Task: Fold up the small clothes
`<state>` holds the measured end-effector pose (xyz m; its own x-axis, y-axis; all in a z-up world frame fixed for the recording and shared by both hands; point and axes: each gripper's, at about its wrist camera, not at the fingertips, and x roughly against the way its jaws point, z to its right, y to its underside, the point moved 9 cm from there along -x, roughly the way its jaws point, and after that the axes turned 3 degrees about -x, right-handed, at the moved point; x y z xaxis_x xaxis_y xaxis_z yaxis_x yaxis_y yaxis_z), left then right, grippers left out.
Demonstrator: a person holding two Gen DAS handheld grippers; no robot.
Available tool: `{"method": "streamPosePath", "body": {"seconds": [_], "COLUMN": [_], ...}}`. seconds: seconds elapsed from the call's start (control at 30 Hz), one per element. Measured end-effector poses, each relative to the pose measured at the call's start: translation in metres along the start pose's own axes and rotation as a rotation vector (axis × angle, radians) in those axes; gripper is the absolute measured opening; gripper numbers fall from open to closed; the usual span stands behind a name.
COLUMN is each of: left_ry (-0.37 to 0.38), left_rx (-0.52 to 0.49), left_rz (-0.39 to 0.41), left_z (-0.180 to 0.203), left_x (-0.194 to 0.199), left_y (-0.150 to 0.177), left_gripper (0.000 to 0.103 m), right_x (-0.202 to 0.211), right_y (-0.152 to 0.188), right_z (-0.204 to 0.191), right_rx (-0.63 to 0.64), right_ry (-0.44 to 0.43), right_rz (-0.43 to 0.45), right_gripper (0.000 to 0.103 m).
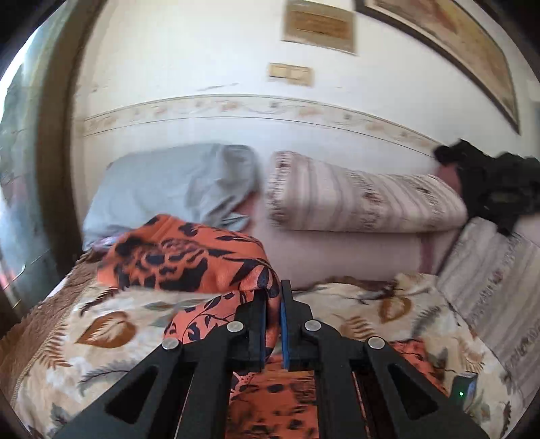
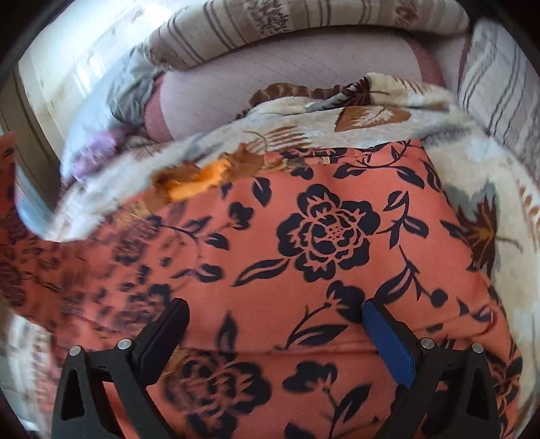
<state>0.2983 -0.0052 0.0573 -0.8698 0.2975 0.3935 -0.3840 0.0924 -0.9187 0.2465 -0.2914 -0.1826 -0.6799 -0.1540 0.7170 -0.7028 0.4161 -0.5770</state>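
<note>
- The left gripper (image 1: 274, 304) is pinching a fold of the orange floral garment (image 1: 189, 256); its jaws are standing almost together with the cloth caught between them, and the cloth is rising in a bunch above the leaf-patterned blanket (image 1: 101, 324).
- The right gripper (image 2: 275, 324) is hanging with its jaws wide apart over the same garment (image 2: 320, 236), which is lying spread flat on the blanket (image 2: 489, 189); I cannot tell if the fingertips are touching the fabric.
- Only the left wrist view is showing the room: the wall with a patterned border, a grey pillow (image 1: 175, 182), a striped bolster (image 1: 354, 199), a dark bundle (image 1: 492, 182) at the far right, and a framed picture (image 1: 455, 44) that the edge is cutting off.
- Only the right wrist view is showing the big black flower print from close, and an orange-brown patch (image 2: 202, 179) at the garment's upper edge; it is blurred and I cannot say what it is.
- The left part of the right wrist view is smeared by motion; the garment's outline there is hard to follow.
- A small device with a green light (image 1: 464, 391) is lying low on the right in the left wrist view, partly hidden behind the gripper's arm.
- A plaque (image 1: 319, 25) on the wall is carrying some lines of writing; they are too blurred to read.
</note>
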Motion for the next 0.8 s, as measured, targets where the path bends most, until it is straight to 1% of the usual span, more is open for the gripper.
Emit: {"method": "streamPosePath", "body": {"seconds": [0.03, 0.07, 0.1, 0.13, 0.17, 0.2, 0.23, 0.27, 0.3, 0.4, 0.43, 0.47, 0.53, 0.57, 0.63, 0.67, 0.7, 0.73, 0.77, 0.8], "left_ry": [0.064, 0.119, 0.167, 0.196, 0.220, 0.227, 0.212, 0.200, 0.187, 0.123, 0.090, 0.039, -0.062, -0.098, -0.143, -0.153, -0.179, -0.225, -0.238, -0.218], "left_rx": [-0.026, -0.063, -0.109, -0.146, -0.174, -0.194, -0.196, -0.178, -0.147, -0.020, 0.026, 0.078, 0.189, 0.244, 0.343, 0.381, 0.406, 0.438, 0.483, 0.523], "left_rz": [-0.019, -0.056, -0.119, -0.200, -0.303, -0.397, -0.453, -0.460, -0.436, -0.310, -0.272, -0.243, -0.220, -0.231, -0.286, -0.302, -0.329, -0.385, -0.422, -0.438], "left_z": [0.038, 0.072, 0.102, 0.124, 0.139, 0.147, 0.144, 0.135, 0.121, 0.066, 0.047, 0.023, -0.021, -0.041, -0.075, -0.087, -0.098, -0.106, -0.111, -0.112], "left_x": [-0.006, -0.016, -0.031, -0.049, -0.066, -0.075, -0.080, -0.079, -0.073, -0.041, -0.030, -0.023, -0.018, -0.021, -0.031, -0.034, -0.038, -0.040, -0.043, -0.048], "left_y": [0.009, 0.024, 0.045, 0.071, 0.101, 0.131, 0.153, 0.164, 0.168, 0.163, 0.163, 0.164, 0.173, 0.181, 0.206, 0.219, 0.232, 0.246, 0.253, 0.256], "left_gripper": [0.010, 0.031, 0.052, 0.087, 0.089, 0.088, 0.084, 0.083, 0.083, 0.083, 0.083, 0.083, 0.084, 0.084, 0.084, 0.084, 0.084, 0.084, 0.084, 0.084], "right_x": [0.014, 0.027, 0.041, 0.052, 0.063, 0.073, 0.083, 0.090, 0.098, 0.107, 0.105, 0.100, 0.091, 0.083, 0.060, 0.048, 0.034, 0.021, 0.009, 0.001], "right_y": [-0.001, -0.001, 0.000, 0.001, 0.002, 0.003, 0.004, 0.004, 0.003, -0.002, -0.005, -0.010, -0.020, -0.026, -0.034, -0.035, -0.035, -0.032, -0.029, -0.026], "right_z": [0.004, 0.010, 0.018, 0.027, 0.039, 0.051, 0.065, 0.075, 0.085, 0.097, 0.093, 0.086, 0.077, 0.075, 0.075, 0.076, 0.076, 0.078, 0.081, 0.084], "right_rx": [-0.035, -0.060, -0.083, -0.109, -0.137, -0.163, -0.194, -0.222, -0.249, -0.284, -0.280, -0.273, -0.294, -0.314, -0.378, -0.413, -0.433, -0.439, -0.451, -0.464], "right_ry": [-0.027, -0.040, -0.054, -0.063, -0.065, -0.061, -0.059, -0.064, -0.076, -0.113, -0.131, -0.159, -0.198, -0.205, -0.198, -0.187, -0.169, -0.132, -0.084, -0.053], "right_rz": [0.019, 0.034, 0.044, 0.051, 0.055, 0.056, 0.054, 0.052, 0.054, 0.052, 0.042, 0.028, 0.021, 0.014, -0.029, -0.055, -0.087, -0.122, -0.149, -0.164], "right_gripper": [0.102, 0.103, 0.103, 0.103, 0.103, 0.103, 0.103, 0.103, 0.103, 0.103, 0.103, 0.103, 0.103, 0.103, 0.101, 0.097, 0.094, 0.094, 0.092, 0.090]}}
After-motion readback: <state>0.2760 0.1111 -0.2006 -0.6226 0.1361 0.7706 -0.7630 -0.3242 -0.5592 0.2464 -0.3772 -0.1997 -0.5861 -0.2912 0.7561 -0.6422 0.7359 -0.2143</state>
